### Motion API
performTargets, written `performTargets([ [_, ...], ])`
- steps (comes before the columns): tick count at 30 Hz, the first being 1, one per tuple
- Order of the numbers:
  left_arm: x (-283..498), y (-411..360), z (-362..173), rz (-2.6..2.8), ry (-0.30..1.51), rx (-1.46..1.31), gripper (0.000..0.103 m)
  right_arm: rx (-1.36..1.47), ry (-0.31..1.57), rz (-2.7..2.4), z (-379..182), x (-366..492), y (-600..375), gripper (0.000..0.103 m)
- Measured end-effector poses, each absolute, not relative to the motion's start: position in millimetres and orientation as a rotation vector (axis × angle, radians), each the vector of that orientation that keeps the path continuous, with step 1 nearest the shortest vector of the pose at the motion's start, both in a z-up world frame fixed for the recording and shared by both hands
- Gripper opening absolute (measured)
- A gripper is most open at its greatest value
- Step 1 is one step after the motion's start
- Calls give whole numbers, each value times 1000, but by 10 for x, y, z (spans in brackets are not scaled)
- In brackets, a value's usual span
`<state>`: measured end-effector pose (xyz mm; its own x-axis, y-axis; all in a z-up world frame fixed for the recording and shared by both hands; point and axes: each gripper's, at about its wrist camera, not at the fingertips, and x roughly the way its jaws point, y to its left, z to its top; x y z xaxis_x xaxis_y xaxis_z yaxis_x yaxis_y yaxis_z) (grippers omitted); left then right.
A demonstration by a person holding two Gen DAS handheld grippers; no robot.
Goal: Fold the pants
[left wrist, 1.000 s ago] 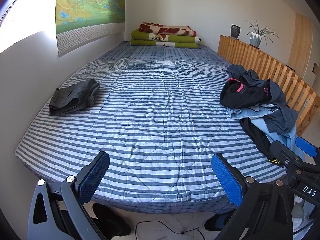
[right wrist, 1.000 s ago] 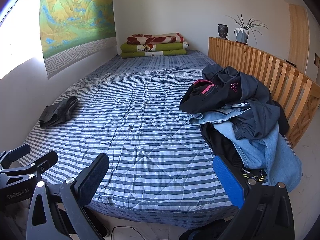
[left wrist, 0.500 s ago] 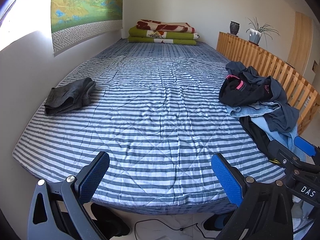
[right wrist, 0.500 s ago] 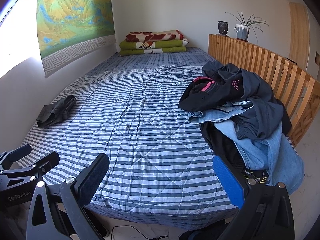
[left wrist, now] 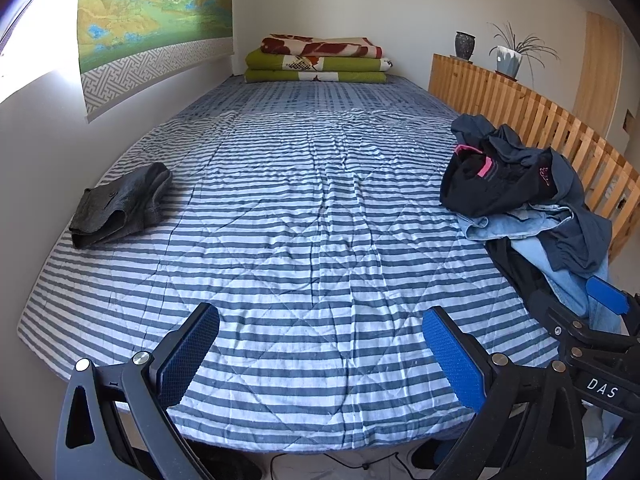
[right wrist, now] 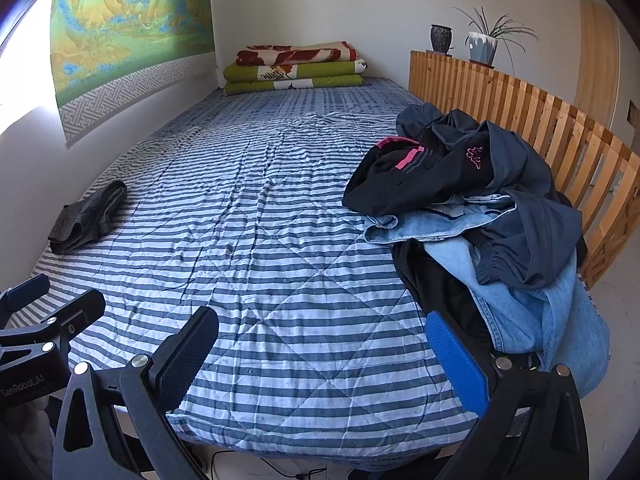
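Observation:
A heap of unfolded pants [left wrist: 528, 200] [right wrist: 480, 208] lies on the bed's right side: black ones with pink trim on top, light blue jeans and dark navy ones beneath, some hanging over the near edge. A folded dark grey pair [left wrist: 120, 204] [right wrist: 86, 216] rests at the left edge by the wall. My left gripper [left wrist: 320, 344] hovers open over the bed's near edge, nothing between its blue pads. My right gripper [right wrist: 322, 346] is open too, its right finger [right wrist: 456, 356] close to the hanging jeans. Each gripper shows at the edge of the other's view.
The striped quilt [left wrist: 304, 216] covers a long bed. Folded blankets [left wrist: 316, 60] are stacked at the far end. A wooden slat rail [right wrist: 520, 112] with two plant pots [right wrist: 480, 40] runs along the right. A wall lies on the left. Cables lie on the floor below.
Both grippers have risen and tipped slightly, so the bed sits lower in each view. They stay open. The clothes have not moved.

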<state>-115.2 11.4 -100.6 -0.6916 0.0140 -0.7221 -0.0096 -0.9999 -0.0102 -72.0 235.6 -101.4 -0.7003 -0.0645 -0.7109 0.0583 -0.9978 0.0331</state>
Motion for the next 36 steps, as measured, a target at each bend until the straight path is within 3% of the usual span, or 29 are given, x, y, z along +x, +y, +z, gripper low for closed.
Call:
performTargets([
  [13, -1774, 198, -1062, 2864, -23, -1232, 103, 1195, 33, -2829, -999, -1129, 2590, 102],
  [22, -1702, 91, -1159, 2800, -57, -1288, 102, 1255, -89, -2853, -1080, -1194, 3072, 102],
  [25, -1638, 80, -1172, 2811, -13, -1286, 102, 1266, -48, -2886, -1076, -1211, 3238, 89],
  [32, -1679, -46, -1241, 2827, -32, -1308, 102, 1228, -95, -3000, -693, -1680, 3826, 88],
  [36, -1803, -69, -1241, 2841, -10, -1308, 101, 1207, 15, -3066, -420, -2288, 4035, 89],
])
